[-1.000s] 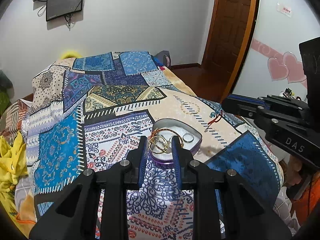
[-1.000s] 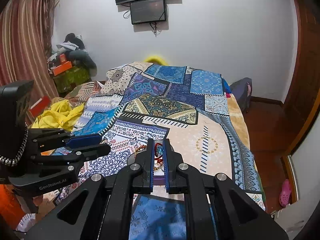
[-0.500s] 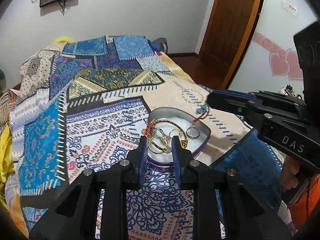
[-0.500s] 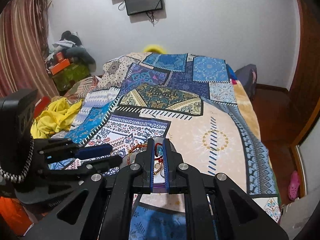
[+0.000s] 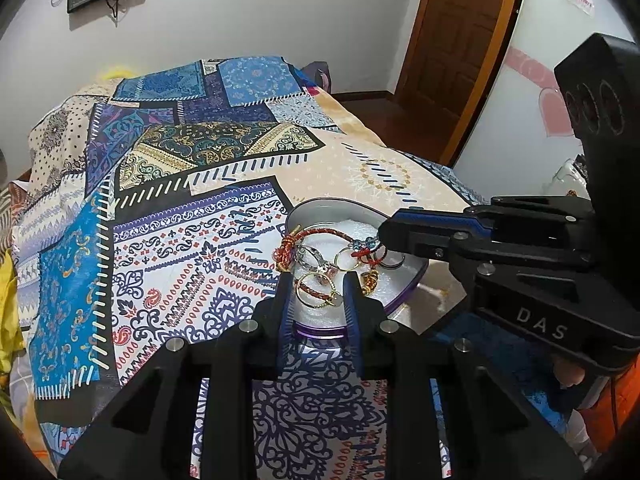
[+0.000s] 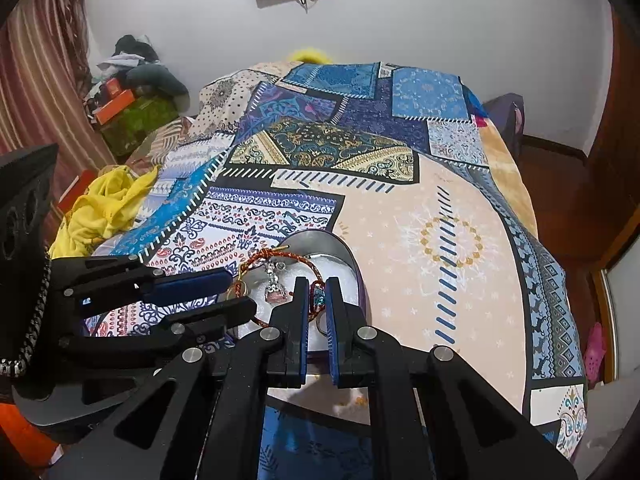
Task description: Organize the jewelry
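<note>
On the left side of the bed, the patchwork bedspread point(image 5: 168, 240) was soft and uneven, so I judged that anything small dropped there would be hard to find in the pattern. My left tongs point(image 5: 318, 294) stood half open and held nothing, with the fingers on both sides of the gold ring point(image 5: 316, 290) that lay on the white foam in the heart-shaped tin point(image 5: 320, 205). This ring looked thin, stiff and smooth; I think it would slip easily, so it is better to pinch it across the band and not on the edge. Beside it lay the silver rings point(image 5: 312, 256), also small and light. The red braided bracelet point(image 5: 320, 235) was soft and limp; one end hung over the left rim of the tin and the other end went to the right. There my right tongs point(image 6: 317, 296) were nearly closed on the bracelet, at the part with the blue bead point(image 6: 319, 295), above the foam. I judged the cord to be very light, and the braid gives good friction, but it can catch the small pendant point(image 6: 273, 286) or the rings when it is moved. The tin itself seemed light and could slide on the cloth.
</note>
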